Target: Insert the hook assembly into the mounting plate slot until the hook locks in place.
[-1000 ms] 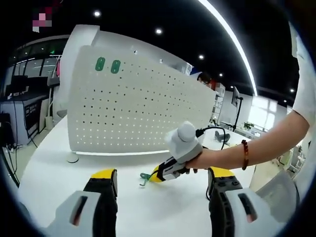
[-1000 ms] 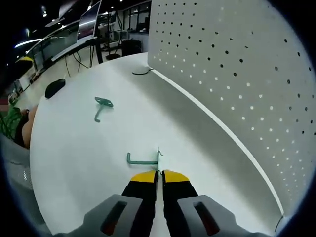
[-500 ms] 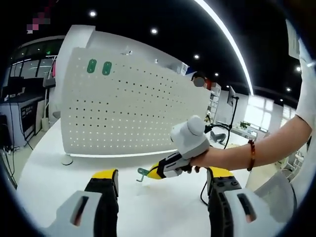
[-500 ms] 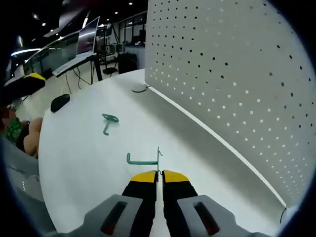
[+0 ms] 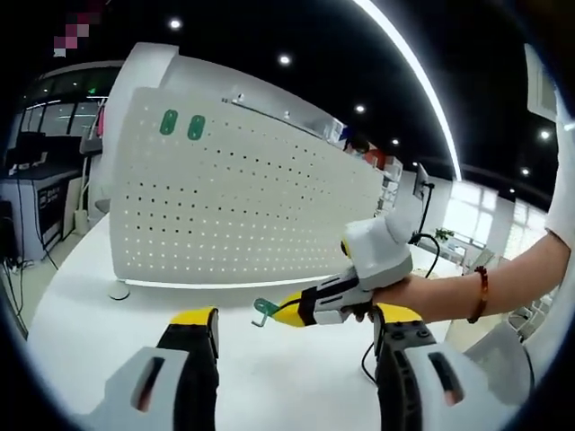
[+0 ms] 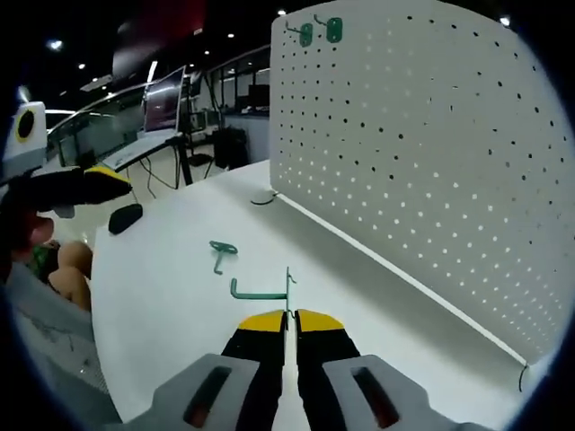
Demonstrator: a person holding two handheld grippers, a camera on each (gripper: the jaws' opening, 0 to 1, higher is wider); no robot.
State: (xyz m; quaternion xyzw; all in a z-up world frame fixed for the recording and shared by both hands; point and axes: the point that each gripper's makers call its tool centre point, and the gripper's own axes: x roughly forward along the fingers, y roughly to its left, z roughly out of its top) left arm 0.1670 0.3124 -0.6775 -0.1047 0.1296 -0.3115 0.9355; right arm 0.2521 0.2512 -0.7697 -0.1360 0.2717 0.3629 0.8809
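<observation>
In the right gripper view my right gripper is shut on a green hook, held above the table in front of the white pegboard. Two green hooks hang at the pegboard's top corner. Another green hook lies loose on the table. In the left gripper view the right gripper comes in from the right with the green hook at its tip, below the pegboard. My left gripper stands open with nothing between its fingers.
The white table runs along the pegboard's foot. A black computer mouse lies near the table's far edge. The left gripper shows at the left of the right gripper view. Desks and monitors stand behind. A person's forearm with a bracelet holds the right gripper.
The right gripper has lifted the green hook off the table and raised it toward the pegboard. The left gripper stays open and nearly still.
</observation>
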